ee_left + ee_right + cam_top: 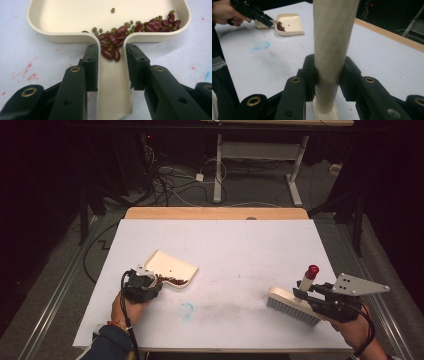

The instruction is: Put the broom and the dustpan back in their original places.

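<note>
A cream dustpan (172, 265) lies left of the table's middle, with red and green beans (170, 280) heaped at its handle end. My left gripper (145, 286) is shut on the dustpan's handle (113, 82), whose channel holds a few red beans (110, 51); more beans (160, 23) lie along the pan's near wall. At the right, my right gripper (312, 297) is shut on the cream handle (332, 50) of a hand brush (290, 305) that rests bristles-down on the table. The handle's red tip (312, 270) points up. The dustpan (289, 23) also lies far off in the right gripper view.
The white table sheet (240, 245) carries a blue smudge (186, 310) and a grey smear near the front middle. A wooden strip (215, 213) runs along the far edge. Beyond stand a desk frame (260, 160) and floor cables.
</note>
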The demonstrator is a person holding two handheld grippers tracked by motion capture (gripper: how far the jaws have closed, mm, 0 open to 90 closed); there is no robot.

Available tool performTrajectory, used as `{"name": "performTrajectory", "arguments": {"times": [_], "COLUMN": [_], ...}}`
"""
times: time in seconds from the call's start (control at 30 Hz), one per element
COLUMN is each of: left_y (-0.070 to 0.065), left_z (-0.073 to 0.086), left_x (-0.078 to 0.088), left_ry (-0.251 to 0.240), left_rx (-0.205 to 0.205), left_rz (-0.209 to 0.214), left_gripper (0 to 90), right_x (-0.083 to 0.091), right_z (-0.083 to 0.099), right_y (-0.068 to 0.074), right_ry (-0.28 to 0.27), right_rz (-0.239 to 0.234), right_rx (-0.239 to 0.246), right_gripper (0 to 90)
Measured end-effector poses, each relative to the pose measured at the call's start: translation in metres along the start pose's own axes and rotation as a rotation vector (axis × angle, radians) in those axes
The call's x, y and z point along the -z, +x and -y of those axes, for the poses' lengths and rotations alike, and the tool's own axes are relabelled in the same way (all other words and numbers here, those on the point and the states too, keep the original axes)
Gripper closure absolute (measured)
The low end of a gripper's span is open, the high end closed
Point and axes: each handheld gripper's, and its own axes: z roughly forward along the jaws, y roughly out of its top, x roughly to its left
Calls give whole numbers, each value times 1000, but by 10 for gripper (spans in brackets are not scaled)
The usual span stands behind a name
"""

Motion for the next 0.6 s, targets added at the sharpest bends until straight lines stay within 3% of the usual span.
{"name": "performTrajectory", "arguments": {"times": [0.43,0.53,0.6], "left_y": [-1,-4,-6], "left_z": [-7,-9,-8], "left_x": [-14,-17,-18], "left_ry": [-34,-42,-31], "left_rx": [106,138,137], "left_rz": [-64,-53,-37], "left_gripper": [634,622,600], "right_x": [-8,-15,-21], "right_z": [-6,-10,-13], "right_y": [-18,-24,-29], "right_ry": [22,36,46], "right_rz": [6,-3,-3], "right_rx": [-16,-15,-22], "right_gripper": [703,703,702]}}
